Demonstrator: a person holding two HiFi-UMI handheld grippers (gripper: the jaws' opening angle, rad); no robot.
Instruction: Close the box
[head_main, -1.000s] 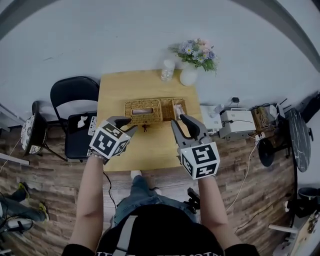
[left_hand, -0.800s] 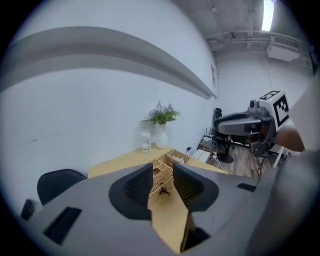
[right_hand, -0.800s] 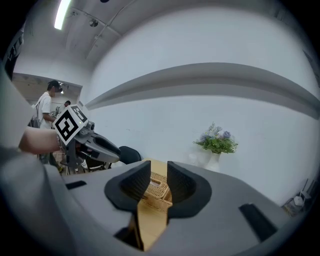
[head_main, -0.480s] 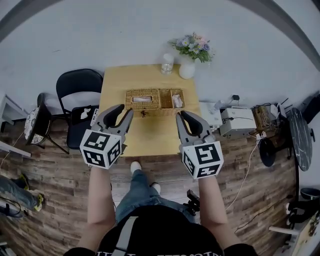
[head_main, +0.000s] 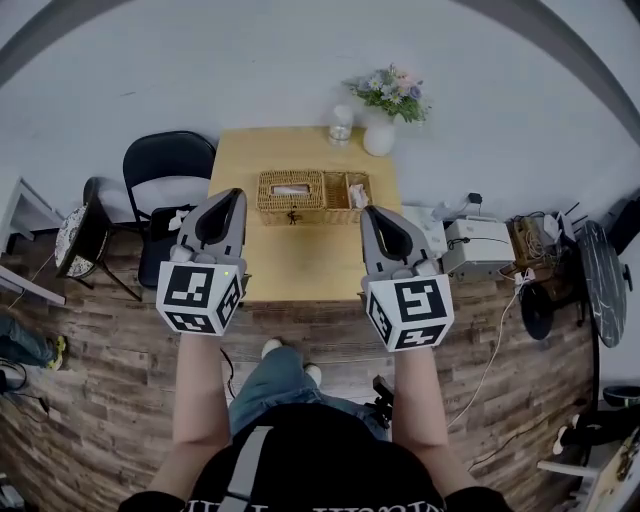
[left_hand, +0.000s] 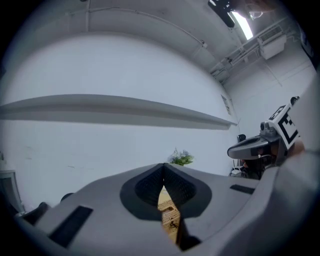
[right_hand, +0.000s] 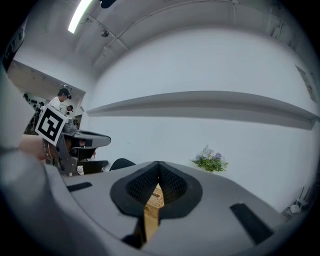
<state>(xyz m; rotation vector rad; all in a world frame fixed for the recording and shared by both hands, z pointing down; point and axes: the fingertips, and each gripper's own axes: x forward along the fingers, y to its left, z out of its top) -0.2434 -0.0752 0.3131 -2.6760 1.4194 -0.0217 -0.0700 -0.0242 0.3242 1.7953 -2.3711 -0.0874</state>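
Box sits on the table, well apart from the left gripper and right gripper, both clenched empty at the near edge, so the step looks either finished or unstarted; any next move means reaching forward to its lid.

Surface: rectangular top of light wood, standing on a plank floor. It carries one oblong wicker box, lying crosswise near the middle. At the far edge are a clear glass jar and, just beside it, a white vase of flowers.
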